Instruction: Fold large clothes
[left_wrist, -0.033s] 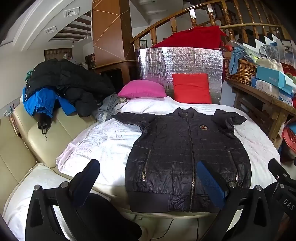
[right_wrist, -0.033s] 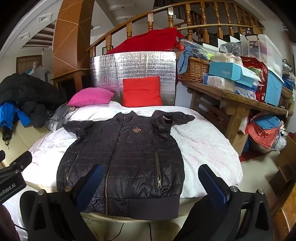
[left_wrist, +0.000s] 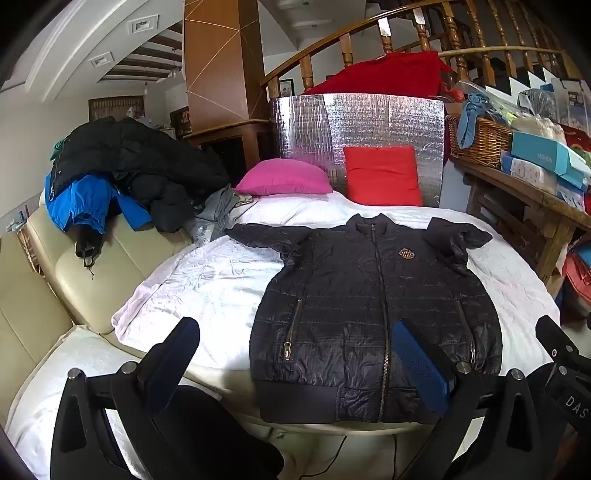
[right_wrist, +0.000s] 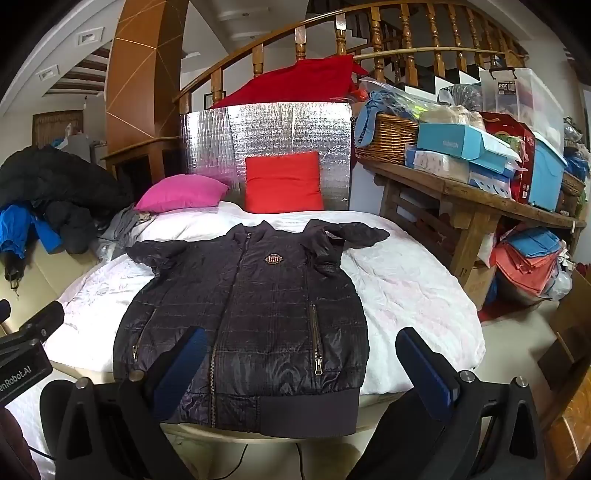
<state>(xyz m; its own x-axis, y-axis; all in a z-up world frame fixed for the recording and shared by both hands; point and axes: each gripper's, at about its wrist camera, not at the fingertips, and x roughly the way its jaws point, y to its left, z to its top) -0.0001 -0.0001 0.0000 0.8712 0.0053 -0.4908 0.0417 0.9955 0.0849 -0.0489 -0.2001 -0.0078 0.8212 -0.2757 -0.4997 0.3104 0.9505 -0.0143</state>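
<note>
The jacket (left_wrist: 373, 317) lies there in quilted cloth with a faint sheen, metal zips glinting, a matt ribbed hem along the bottom. Under it the sheet (left_wrist: 207, 280) is white cloth, crinkled and matt. At the back, the foil board (right_wrist: 266, 147) shines silver and dimpled, 2 soft cloth cushions against it. Left, the sofa (left_wrist: 44, 295) looks smooth, glossy cream leather. Right, a rough wooden bench (right_wrist: 476, 199) carries a woven wicker basket (right_wrist: 391, 136) and cardboard boxes.

jacket (left_wrist: 373, 314) | dark quilted, zipped shut | flat, front up, sleeves spread | on white-covered table, hem at near edge
</note>
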